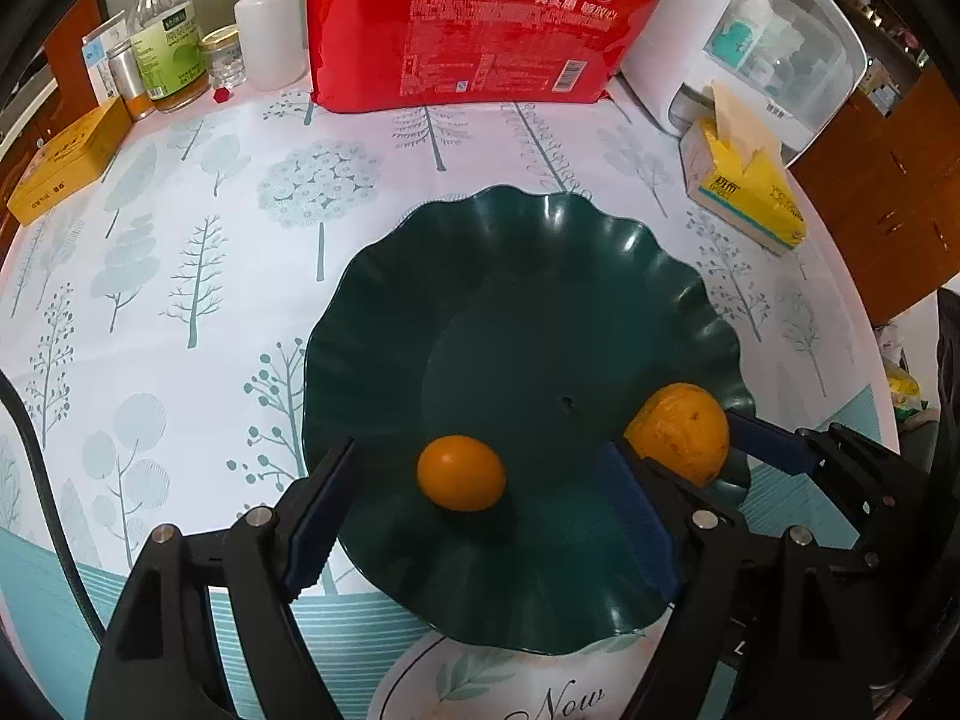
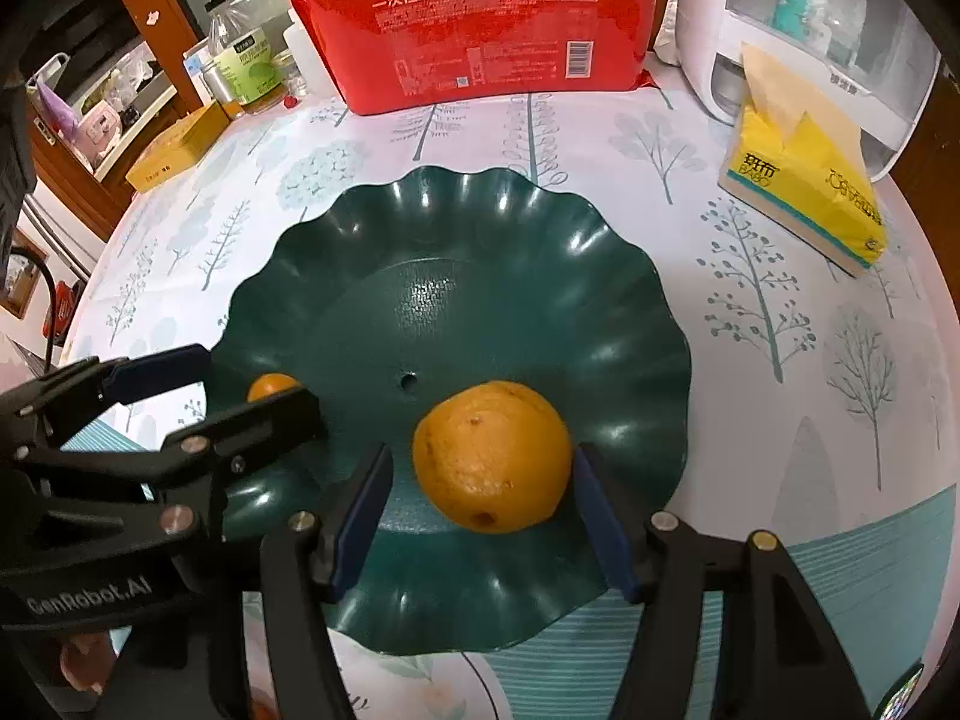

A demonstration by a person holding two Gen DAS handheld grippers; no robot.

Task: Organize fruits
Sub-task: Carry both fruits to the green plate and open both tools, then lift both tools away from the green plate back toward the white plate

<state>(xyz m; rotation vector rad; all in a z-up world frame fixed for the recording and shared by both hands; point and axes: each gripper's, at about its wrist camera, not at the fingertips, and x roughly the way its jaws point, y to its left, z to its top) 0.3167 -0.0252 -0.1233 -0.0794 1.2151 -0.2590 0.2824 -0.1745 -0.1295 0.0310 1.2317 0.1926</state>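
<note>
A dark green wavy-rimmed plate (image 1: 480,252) (image 2: 480,210) lies on the tree-print tablecloth. A small orange fruit (image 1: 461,471) (image 2: 271,385) rests in the plate between the fingers of my left gripper (image 1: 474,516), which is open and not touching it. A larger orange (image 2: 492,456) (image 1: 681,429) sits in the plate between the fingers of my right gripper (image 2: 483,516), which is open with a gap on both sides. The left gripper also shows in the right wrist view (image 2: 228,390), partly hiding the small fruit.
A red pack of paper cups (image 1: 480,24) (image 2: 486,24) stands at the back. A yellow tissue pack (image 1: 744,186) (image 2: 804,180) and a white appliance (image 1: 750,30) are at the right. Bottles and jars (image 1: 174,42) and a yellow box (image 1: 66,162) are at the back left.
</note>
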